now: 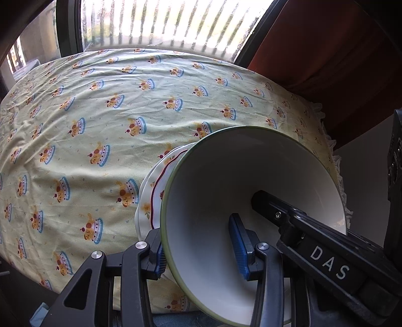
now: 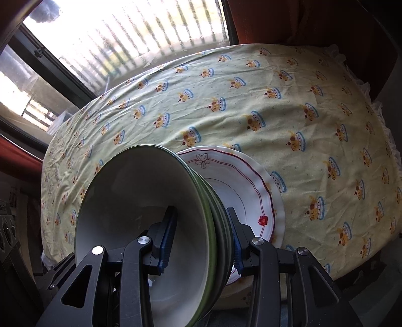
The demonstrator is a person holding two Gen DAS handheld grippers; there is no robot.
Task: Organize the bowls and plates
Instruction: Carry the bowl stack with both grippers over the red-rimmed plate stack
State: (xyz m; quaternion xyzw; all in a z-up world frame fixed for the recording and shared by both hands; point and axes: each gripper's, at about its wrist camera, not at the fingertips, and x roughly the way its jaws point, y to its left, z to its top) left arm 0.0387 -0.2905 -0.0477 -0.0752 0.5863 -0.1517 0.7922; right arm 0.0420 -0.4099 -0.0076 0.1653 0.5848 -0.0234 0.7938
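Note:
A stack of green-rimmed white bowls [image 1: 226, 181] is tilted on its side above a white plate with a red scalloped line [image 1: 153, 191] on the yellow tablecloth. My left gripper [image 1: 201, 244] is shut on the stack's left wall, one pad inside, one outside. My right gripper [image 2: 201, 241] is shut on the right wall of the bowl stack [image 2: 140, 201], one pad inside and one against the nested green rims. The plate [image 2: 241, 191] with a red flower lies behind the stack. The right gripper's finger [image 1: 301, 226] reaches into the bowl in the left wrist view.
The table carries a wrinkled yellow cloth [image 1: 100, 113] printed with cake motifs, frilled at its right edge [image 2: 384, 130]. A bright window with bars [image 1: 163, 22] lies behind the table. Red curtain [image 1: 326, 45] hangs at the right.

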